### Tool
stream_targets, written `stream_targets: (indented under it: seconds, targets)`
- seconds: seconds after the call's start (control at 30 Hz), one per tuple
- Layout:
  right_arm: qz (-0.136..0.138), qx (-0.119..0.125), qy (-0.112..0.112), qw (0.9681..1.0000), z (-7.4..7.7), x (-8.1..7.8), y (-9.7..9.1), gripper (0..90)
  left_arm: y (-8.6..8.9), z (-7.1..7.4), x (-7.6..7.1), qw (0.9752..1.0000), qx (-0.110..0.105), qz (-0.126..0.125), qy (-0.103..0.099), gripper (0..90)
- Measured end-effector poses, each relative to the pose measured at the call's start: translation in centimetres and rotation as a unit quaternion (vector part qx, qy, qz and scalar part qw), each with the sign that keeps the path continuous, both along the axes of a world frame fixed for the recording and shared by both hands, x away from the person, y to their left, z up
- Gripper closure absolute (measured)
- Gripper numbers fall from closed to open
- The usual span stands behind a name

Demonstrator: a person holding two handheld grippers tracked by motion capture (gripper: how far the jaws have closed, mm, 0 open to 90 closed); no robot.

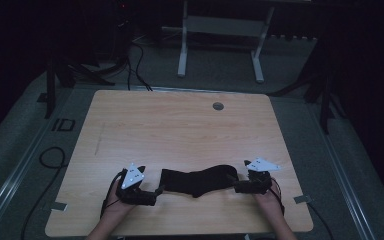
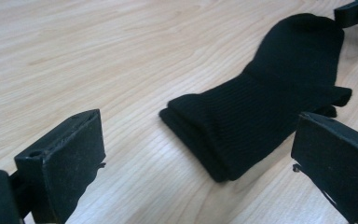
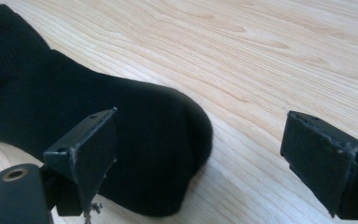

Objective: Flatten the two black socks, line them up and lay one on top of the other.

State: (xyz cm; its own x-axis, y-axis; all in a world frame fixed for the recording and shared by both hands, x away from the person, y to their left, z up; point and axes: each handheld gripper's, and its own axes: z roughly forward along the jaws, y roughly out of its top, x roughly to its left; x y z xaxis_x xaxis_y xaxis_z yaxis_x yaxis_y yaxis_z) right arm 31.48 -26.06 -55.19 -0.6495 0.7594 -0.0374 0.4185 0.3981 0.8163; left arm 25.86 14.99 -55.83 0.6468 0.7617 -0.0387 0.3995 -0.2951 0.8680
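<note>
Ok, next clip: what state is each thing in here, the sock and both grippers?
Black ribbed fabric sock: lying flat on the light wooden table, apparently folded or doubled at the cuff end, ungripped.
Left gripper: open, jaws wide apart, at the sock's cuff end.
Right gripper: open, jaws wide apart, at the sock's toe end.

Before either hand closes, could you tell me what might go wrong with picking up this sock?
1. The black sock looks like stacked layers at its cuff; the open left tongs might pinch only the top layer.
2. The open right tongs straddle just the rounded toe end, so the grip might slip off.
3. The sock lies flat on the wooden table; the jaws may scrape it.
</note>
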Motion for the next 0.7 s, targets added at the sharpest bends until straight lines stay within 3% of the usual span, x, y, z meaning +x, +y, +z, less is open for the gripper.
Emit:
stream_targets:
  seconds: [0.37,0.7]
  targets:
    - [-0.030,0.000,-0.009,0.9995,-0.1,0.0,-2.3,10.6,1.8,-0.4,-0.6,0.9997,0.006,0.022,-0.011,2.9]
    - [-0.056,0.003,-0.016,0.9983,-0.1,-0.3,-5.0,10.7,4.6,-0.5,-1.6,0.9980,0.005,0.058,-0.023,3.0]
